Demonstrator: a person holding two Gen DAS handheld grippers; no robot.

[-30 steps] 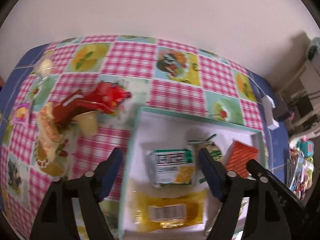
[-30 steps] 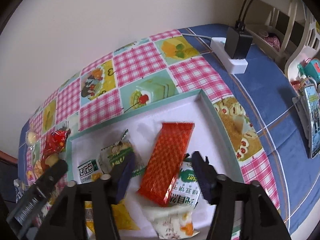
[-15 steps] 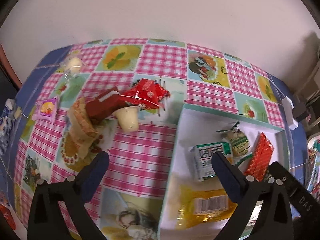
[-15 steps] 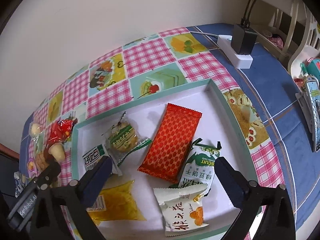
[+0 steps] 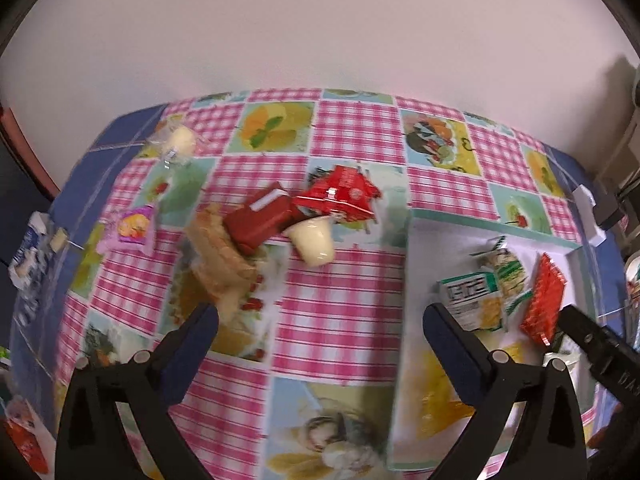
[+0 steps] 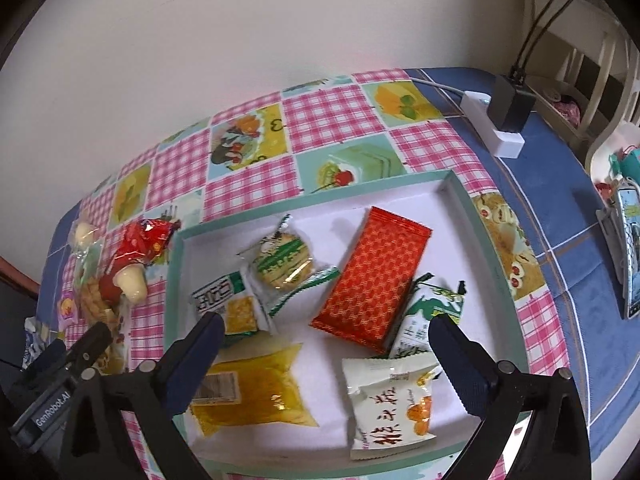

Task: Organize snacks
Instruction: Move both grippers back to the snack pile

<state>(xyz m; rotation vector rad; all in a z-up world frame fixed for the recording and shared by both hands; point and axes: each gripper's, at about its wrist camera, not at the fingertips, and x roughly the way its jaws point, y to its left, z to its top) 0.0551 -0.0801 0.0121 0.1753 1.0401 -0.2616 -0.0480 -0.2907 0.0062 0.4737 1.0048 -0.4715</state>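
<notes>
Pink-check tablecloth (image 5: 340, 312) w/ fruit & cake squares over a blue table, plain pale wall behind. Far left of cloth, outside the tray: clear-wrapped cream candy (image 5: 180, 142), small pink packet (image 5: 134, 230), then a loose pile – tan cracker pack (image 5: 218, 260), dark red box (image 5: 260, 222), red wrapper (image 5: 340, 196), cream jelly cup (image 5: 314, 242) touching the box & wrapper. Left gripper (image 5: 316, 320) hangs over bare cloth between pile & tray, jaws spread wide, nothing in them. Right of that, teal-rimmed white tray (image 6: 316, 196) holds six packs: green-white cracker pack (image 6: 226, 304), yellow pouch (image 6: 256, 392) in front of it, round green biscuit pack (image 6: 284, 258), orange-red bar (image 6: 374, 276) mid-tray, green-white biscuit pack (image 6: 424, 320) partly under the bar, white packet (image 6: 394, 404) w/ orange fruit print nearest. Right gripper (image 6: 326, 326) over tray, jaws also spread wide, empty. Far right on blue: white power strip (image 6: 494, 126) w/ black plug.
</notes>
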